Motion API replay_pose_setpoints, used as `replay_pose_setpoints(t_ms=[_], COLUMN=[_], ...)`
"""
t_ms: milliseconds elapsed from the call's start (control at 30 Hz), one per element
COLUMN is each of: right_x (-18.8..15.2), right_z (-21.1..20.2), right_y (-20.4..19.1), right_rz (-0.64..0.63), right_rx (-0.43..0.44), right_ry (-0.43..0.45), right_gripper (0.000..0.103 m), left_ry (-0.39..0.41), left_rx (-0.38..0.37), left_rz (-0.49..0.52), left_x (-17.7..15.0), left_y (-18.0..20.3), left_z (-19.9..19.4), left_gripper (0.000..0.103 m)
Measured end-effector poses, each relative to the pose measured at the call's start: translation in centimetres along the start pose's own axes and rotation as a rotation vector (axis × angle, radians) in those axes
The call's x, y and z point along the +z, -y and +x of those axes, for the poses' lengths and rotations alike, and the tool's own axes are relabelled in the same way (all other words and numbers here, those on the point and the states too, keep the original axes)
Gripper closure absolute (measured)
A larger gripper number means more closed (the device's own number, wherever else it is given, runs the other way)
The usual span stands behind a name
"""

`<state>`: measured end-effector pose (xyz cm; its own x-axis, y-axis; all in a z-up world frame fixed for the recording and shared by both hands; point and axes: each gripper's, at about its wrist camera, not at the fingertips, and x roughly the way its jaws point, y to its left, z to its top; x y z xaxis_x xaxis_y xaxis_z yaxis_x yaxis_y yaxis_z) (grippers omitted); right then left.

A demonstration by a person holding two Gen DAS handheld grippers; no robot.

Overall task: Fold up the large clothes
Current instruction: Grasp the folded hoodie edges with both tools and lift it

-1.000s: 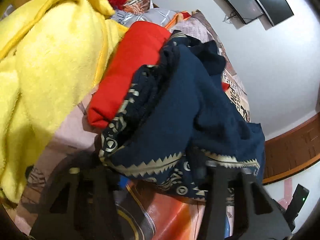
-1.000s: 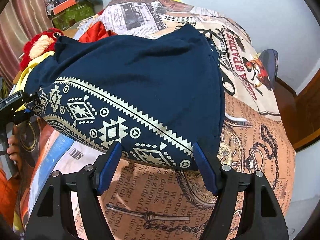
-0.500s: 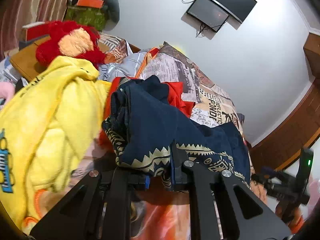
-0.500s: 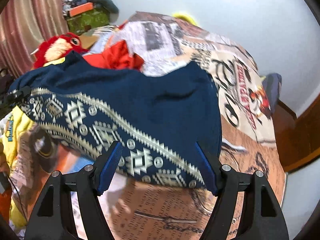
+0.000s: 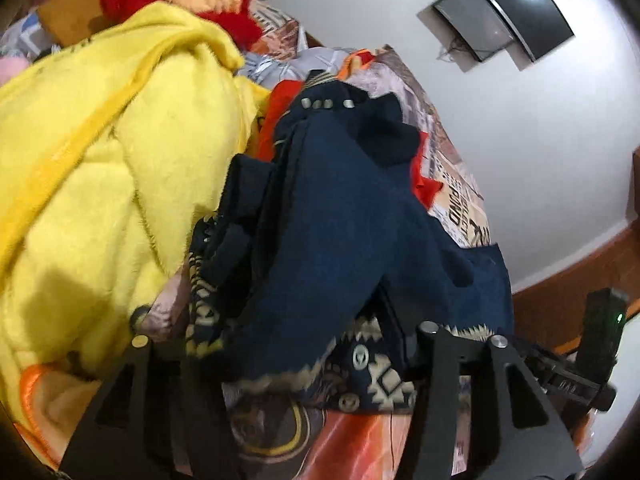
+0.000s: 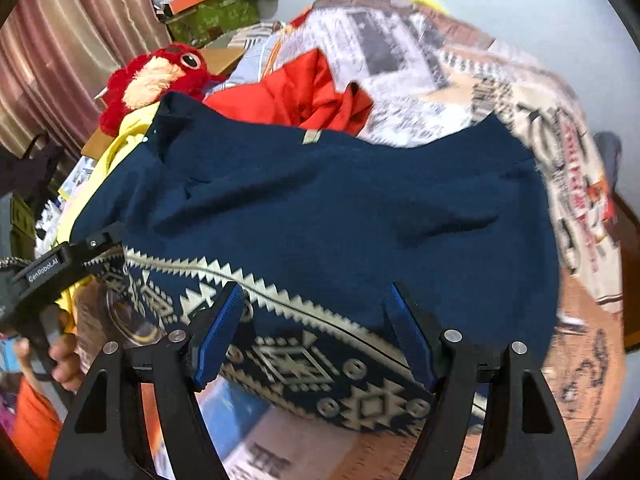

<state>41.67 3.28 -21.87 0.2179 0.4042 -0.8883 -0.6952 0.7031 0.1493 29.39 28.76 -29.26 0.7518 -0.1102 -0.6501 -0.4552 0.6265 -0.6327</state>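
A navy garment point(image 6: 340, 208) with a cream patterned hem point(image 6: 304, 364) lies spread on the printed bedspread point(image 6: 500, 80). My right gripper point(image 6: 316, 320) hangs open just over that hem, and the blue pads point(image 6: 218, 332) stand apart on either side of it. In the left wrist view the same navy garment point(image 5: 340, 216) is bunched and draped over my left gripper point(image 5: 312, 288). Its jaws are opening with cloth between them, and the fingertips are hidden under the folds. The left gripper point(image 6: 96, 248) also shows at the hem's left corner, held by a hand point(image 6: 66, 360).
A yellow fleece blanket point(image 5: 100, 160) is heaped at the left, with a red plush toy point(image 6: 156, 76) behind it. A red garment point(image 6: 304, 92) lies beyond the navy one. A screen point(image 5: 500, 12) hangs on the wall, and a curtain point(image 6: 72, 40) stands at the far left.
The left jaws, pinched on the hem half a second ago, now stand apart under the cloth. The right gripper has shifted over the garment, so the hem now lies between its pads.
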Motion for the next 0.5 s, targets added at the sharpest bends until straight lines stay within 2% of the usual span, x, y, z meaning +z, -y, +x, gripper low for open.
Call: replay_pose_setpoints(t_ms=[100, 167, 200, 233, 300, 400, 500], right_x=[-0.3, -0.6, -0.6, -0.7, -0.7, -0.4, -0.6], right_z=[1.9, 2.2, 2.3, 2.4, 2.5, 2.0, 0.4], right_y=[0.1, 0.2, 0.1, 0.0, 0.0, 0.2, 1.9], right_rz=[0.027, 0.032, 0.027, 0.026, 0.027, 0.047, 0.117], right_rx=[0.009, 0.003, 0.006, 0.024, 0.026, 0.022, 0.061], right_ry=[-0.028, -0.003, 0.008, 0.010, 0.005, -0.013, -0.006], right_gripper=[0.026, 0.018, 0.015, 0.008, 0.007, 0.007, 0.007], left_ry=[0.000, 0.024, 0.040, 0.051, 0.084, 0.134, 0.195], left_rx=[0.016, 0.041, 0.064, 0.082, 0.110, 0.091, 0.069], left_rz=[-0.030, -0.001, 0.036, 0.067, 0.162, 0.270, 0.405], left_x=[0.4, 0.7, 0.7, 0.7, 0.6, 0.6, 0.4], left_y=[-0.5, 0.5, 1.3, 2.1, 5.0, 9.5, 15.1], left_z=[0.6, 0.3, 0.0, -0.3, -1.3, -2.8, -4.3], left_gripper=[0.056, 0.075, 0.078, 0.081, 0.085, 0.089, 0.090])
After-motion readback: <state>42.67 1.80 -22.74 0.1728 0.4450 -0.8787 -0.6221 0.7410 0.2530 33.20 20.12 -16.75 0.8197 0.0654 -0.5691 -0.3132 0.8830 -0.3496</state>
